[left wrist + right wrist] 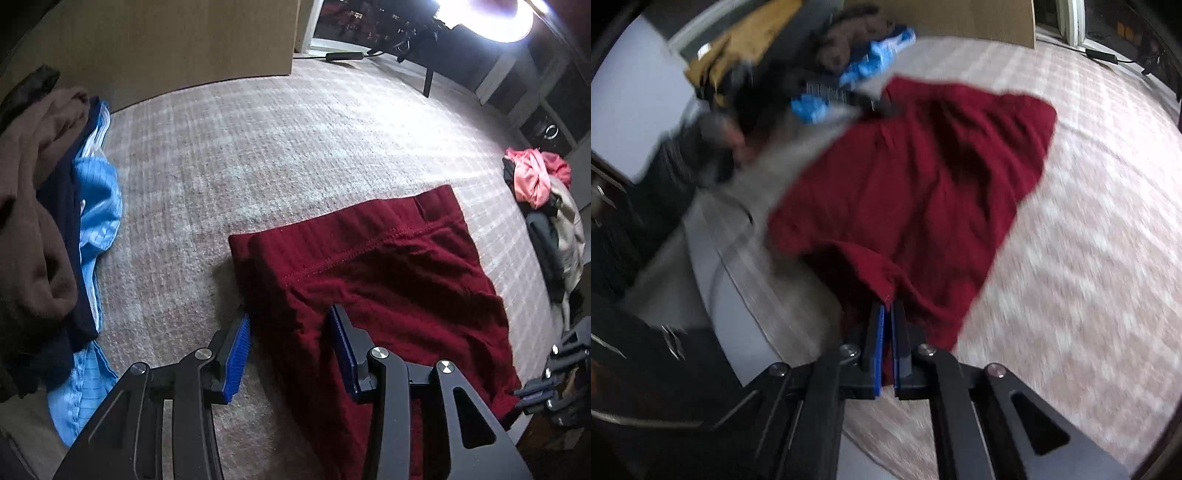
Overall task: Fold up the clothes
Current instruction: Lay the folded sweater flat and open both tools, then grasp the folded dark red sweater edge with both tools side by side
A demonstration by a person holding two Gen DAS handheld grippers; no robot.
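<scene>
A dark red garment lies partly folded on a pale checked cover; a stitched hem runs across its upper layer. My left gripper is open and points down at the garment's near left corner. Red cloth lies between its blue pads, which do not press on it. In the blurred right wrist view, my right gripper is shut on a bunched edge of the red garment, with cloth pinched between the blue pads. Its dark frame also shows at the right edge of the left wrist view.
A pile of brown, navy and light blue clothes lies at the left. Pink, beige and dark clothes are heaped at the right. A wooden panel stands behind. A bright lamp glares at the top right.
</scene>
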